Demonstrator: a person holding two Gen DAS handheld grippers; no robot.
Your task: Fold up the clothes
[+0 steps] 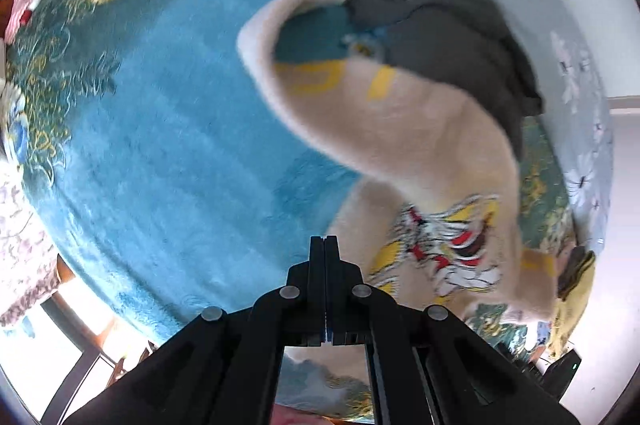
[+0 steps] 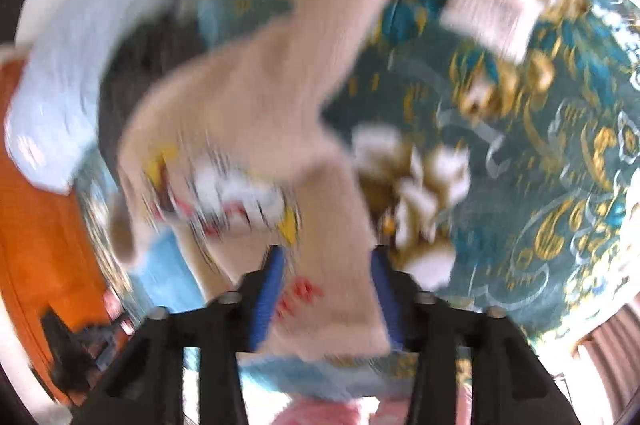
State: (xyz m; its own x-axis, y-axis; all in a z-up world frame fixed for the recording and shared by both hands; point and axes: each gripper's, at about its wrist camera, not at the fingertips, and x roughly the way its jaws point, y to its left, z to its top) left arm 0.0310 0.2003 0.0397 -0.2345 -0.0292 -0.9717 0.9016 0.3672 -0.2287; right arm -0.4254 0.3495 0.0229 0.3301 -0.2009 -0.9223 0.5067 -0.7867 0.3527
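Likely a bedroom — floral teal bedspread point(image 1: 160, 145), pale quilt point(image 1: 580, 85), clothes

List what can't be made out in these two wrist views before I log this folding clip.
- Right wrist: motion blur leaves it unclear whether the right gripper grips the beige sweater between its fingers.
- Left wrist: the dark garment is partly hidden under the sweater.
- Left wrist: the yellow item is cut off by the edge.

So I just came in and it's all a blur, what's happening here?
A person with two handheld grippers is folding clothes on a teal floral bedspread. The right gripper is open, with a fuzzy cream cartoon-print sweater between its blue pads. The left gripper is shut and empty. A dark grey garment lies behind.
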